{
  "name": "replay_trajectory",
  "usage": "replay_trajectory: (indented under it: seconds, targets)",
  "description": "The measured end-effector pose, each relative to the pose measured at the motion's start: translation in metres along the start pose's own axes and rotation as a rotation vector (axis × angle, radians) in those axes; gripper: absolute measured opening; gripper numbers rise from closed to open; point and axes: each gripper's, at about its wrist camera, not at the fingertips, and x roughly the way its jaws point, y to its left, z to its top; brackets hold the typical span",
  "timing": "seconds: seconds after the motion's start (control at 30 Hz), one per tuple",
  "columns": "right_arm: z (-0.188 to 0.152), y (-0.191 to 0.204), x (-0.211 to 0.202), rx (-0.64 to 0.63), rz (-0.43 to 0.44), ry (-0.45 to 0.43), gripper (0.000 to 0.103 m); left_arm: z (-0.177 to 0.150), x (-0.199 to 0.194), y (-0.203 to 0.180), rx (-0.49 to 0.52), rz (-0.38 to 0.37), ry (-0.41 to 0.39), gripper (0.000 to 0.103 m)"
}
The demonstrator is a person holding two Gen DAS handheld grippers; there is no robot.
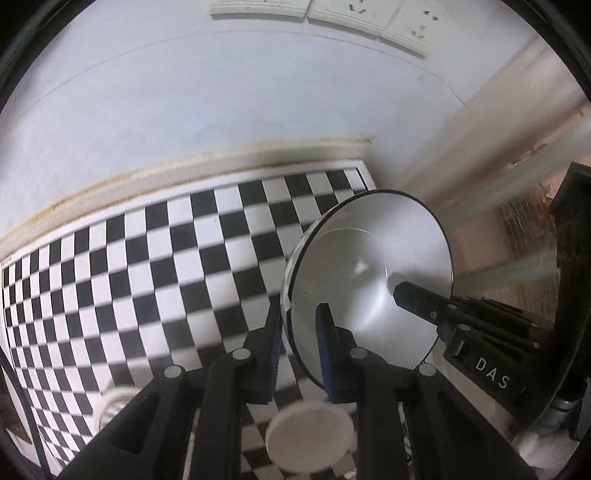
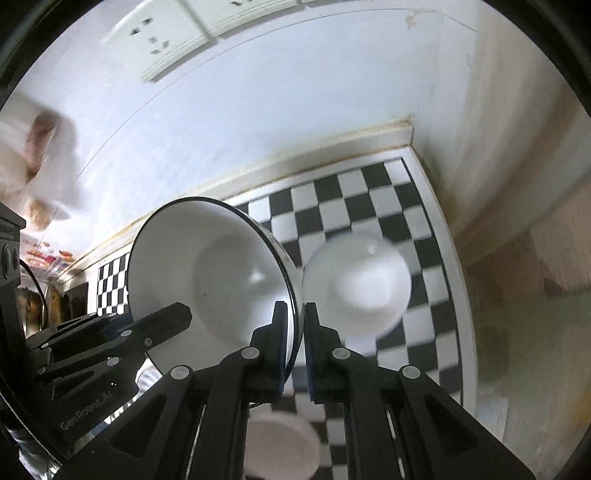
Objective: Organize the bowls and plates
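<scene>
Checkered black-and-white matting point(image 1: 147, 266) covers the counter below you, meeting a pale wall point(image 1: 184, 110) with socket plates point(image 1: 369, 18) cut off at twelve o'clock.

From your left wrist view, your left gripper point(image 1: 303, 343) is clenched on the rim of a black-edged white bowl point(image 1: 376, 266), tipped up on edge with one blue pad inside and one outside. A blurred white disc point(image 1: 308, 437) sits at six o'clock, half hidden between the gripper's arms, and you cannot tell whether it is a plate or a bowl. At eight o'clock a white ringed object point(image 1: 112, 404) is mostly covered by the gripper body. At four o'clock your right gripper point(image 1: 410, 295) reaches in; its body reads "DAS", with the rest cut off.

From your right wrist view, your left gripper point(image 2: 177, 314) enters at eight o'clock, marked "GenRobot.AI". A smeared white and tan shape at ten o'clock is too blurred to identify. Your right gripper point(image 2: 295, 332) is nearly closed around the tilted bowl's point(image 2: 207, 277) rim, one pad on each side. Just past it at three o'clock a second white bowl point(image 2: 358, 284) rests on the matting point(image 2: 369, 199), soft with motion blur. Another white dish point(image 2: 280, 446) lies at six o'clock, partly blocked by the fingers.
</scene>
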Motion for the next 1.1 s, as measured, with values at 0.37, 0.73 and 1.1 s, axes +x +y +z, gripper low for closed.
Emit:
replay_trajectory:
  seconds: [0.37,0.73,1.1]
  targets:
    - [-0.117,0.008,-0.006,0.045,0.008,0.058,0.01,-0.098,0.014,0.0,0.038,-0.019,0.105,0.016]
    - [-0.184,-0.012,0.051,0.107,-0.03,0.189,0.009,-0.154,0.082,0.003,0.047,0.023,0.277,0.016]
    - [-0.191,-0.017,0.073,0.105,-0.045,0.258,0.01,-0.16,0.106,0.001,0.05,0.079,0.333,0.016]
